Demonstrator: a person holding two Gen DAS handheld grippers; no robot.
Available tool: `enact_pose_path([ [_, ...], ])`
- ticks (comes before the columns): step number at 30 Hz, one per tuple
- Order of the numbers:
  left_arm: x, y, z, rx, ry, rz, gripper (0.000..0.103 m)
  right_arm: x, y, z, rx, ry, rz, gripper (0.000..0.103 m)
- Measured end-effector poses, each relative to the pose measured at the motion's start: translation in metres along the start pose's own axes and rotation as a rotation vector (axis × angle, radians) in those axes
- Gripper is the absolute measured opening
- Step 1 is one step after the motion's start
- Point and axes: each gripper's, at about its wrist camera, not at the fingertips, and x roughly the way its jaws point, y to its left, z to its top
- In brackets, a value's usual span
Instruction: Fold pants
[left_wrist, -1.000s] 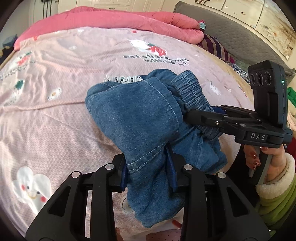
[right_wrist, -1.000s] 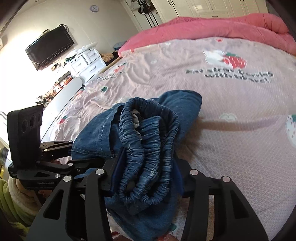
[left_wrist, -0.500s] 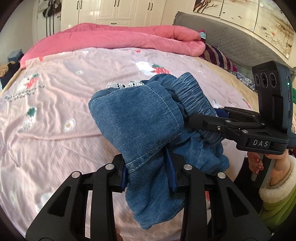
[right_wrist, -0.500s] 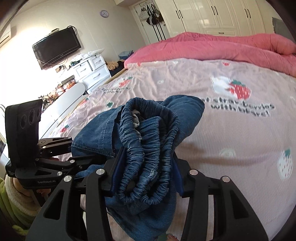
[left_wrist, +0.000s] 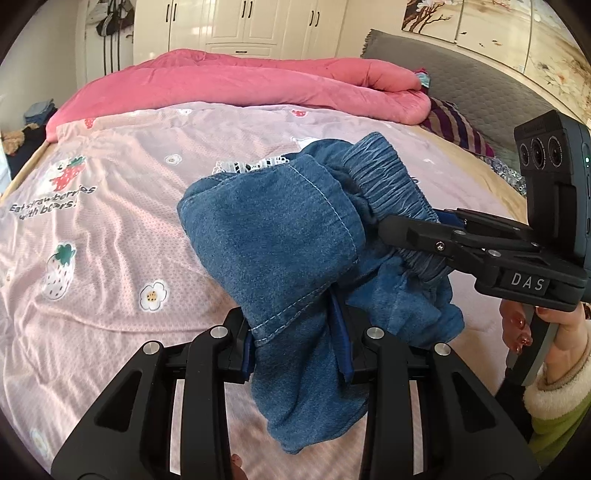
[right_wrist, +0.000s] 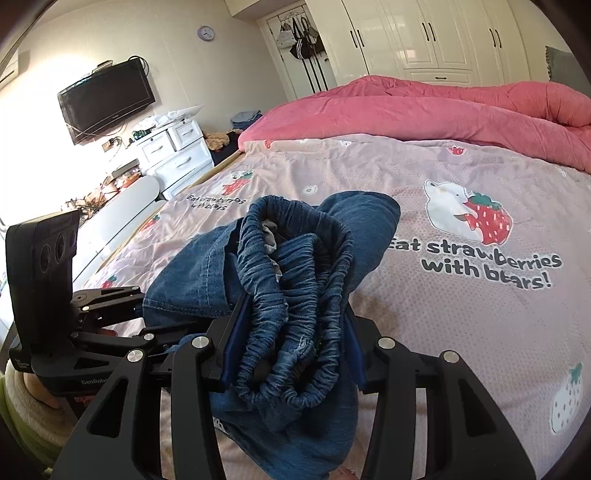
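Observation:
The blue denim pants (left_wrist: 273, 236) are bunched in a bundle, held up above the pink bed sheet (left_wrist: 110, 206). My left gripper (left_wrist: 295, 325) is shut on a hemmed fold of the denim. My right gripper (right_wrist: 291, 332) is shut on the gathered elastic waistband (right_wrist: 295, 280). In the left wrist view my right gripper (left_wrist: 417, 236) comes in from the right, clamped on the waistband. In the right wrist view my left gripper (right_wrist: 155, 321) sits at the left, gripping the denim. The two grippers are close together.
A pink duvet (left_wrist: 240, 81) lies rolled across the far end of the bed. A striped cushion (left_wrist: 458, 125) and grey headboard (left_wrist: 461, 77) are at the right. White wardrobes (right_wrist: 424, 37), a white dresser (right_wrist: 173, 147) and a wall TV (right_wrist: 107, 96) stand beyond the bed.
Both grippers have lifted and tilted upward with the pants held between them; more of the room and wardrobes shows. The grips have not changed.

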Motion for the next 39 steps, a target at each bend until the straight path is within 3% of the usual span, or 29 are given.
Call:
enact_pose_path([
  [9,0.044,0.014,-0.012,-0.040,0.075,-0.014,0.026,0.043,-0.029,-0.017,0.092,0.101,-0.017,0.044],
  [19,0.056,0.019,-0.019,-0.087,0.096,-0.028,0.043,0.057,-0.040,-0.027,0.149,0.146,-0.036,0.057],
  [25,0.051,0.023,-0.020,-0.103,0.088,-0.012,0.054,0.051,-0.036,-0.026,0.130,0.118,-0.077,0.073],
  [39,0.015,0.017,-0.022,-0.097,0.031,0.000,0.070,0.002,-0.014,-0.024,0.075,0.002,-0.143,0.089],
])
